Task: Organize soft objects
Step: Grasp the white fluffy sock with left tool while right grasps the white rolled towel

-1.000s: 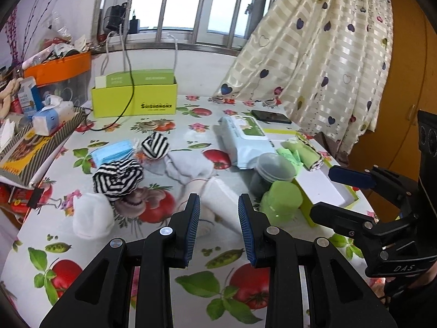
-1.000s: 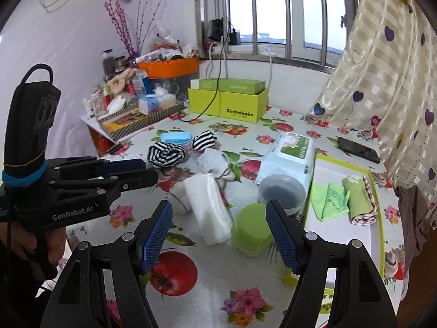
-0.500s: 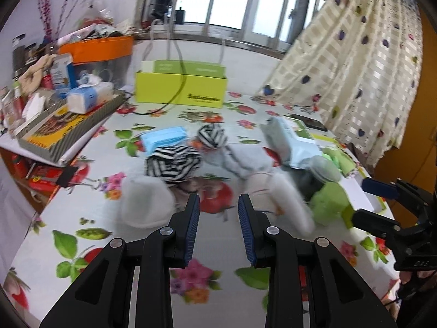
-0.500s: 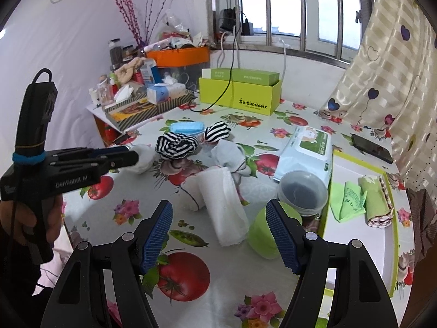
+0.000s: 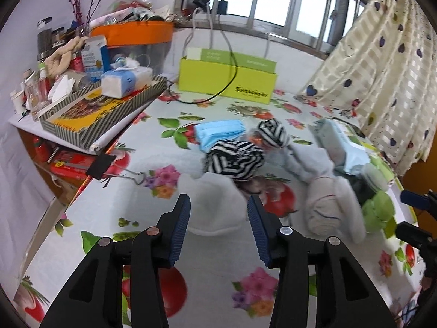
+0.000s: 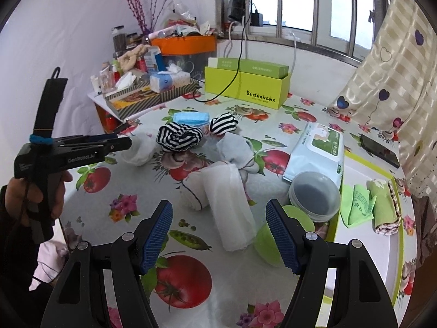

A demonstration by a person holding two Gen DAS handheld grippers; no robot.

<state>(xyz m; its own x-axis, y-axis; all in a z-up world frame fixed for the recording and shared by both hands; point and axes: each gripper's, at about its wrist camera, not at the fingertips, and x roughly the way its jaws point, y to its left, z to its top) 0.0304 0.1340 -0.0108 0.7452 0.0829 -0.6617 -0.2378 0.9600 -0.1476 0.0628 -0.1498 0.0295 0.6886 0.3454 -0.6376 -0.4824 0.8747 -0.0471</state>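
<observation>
A pile of soft things lies mid-table: a white fluffy cloth (image 5: 211, 202), a black-and-white striped cloth (image 5: 235, 160), a smaller striped ball (image 5: 271, 132), blue face masks (image 5: 218, 132), pale socks (image 5: 306, 158) and a rolled white towel (image 6: 229, 202). My left gripper (image 5: 218, 231) hovers just short of the white fluffy cloth; its jaws are opening and nothing is between them. My right gripper (image 6: 220, 235) stands open above the near end of the white towel, holding nothing. Folded green cloths (image 6: 368, 205) lie in the white tray (image 6: 363, 248).
A pack of wet wipes (image 6: 318, 150), a grey lidded tub (image 6: 314, 195) and a green bowl (image 6: 275, 236) crowd the tray's left edge. A lime box (image 6: 245, 90) stands at the back. A cluttered striped tray (image 5: 101, 109) overhangs the left table edge. A phone (image 6: 379, 150) lies far right.
My left gripper swung left across the table and dropped lower, now facing the white fluffy cloth, and its jaws have widened. The right gripper edged forward a little toward the towel.
</observation>
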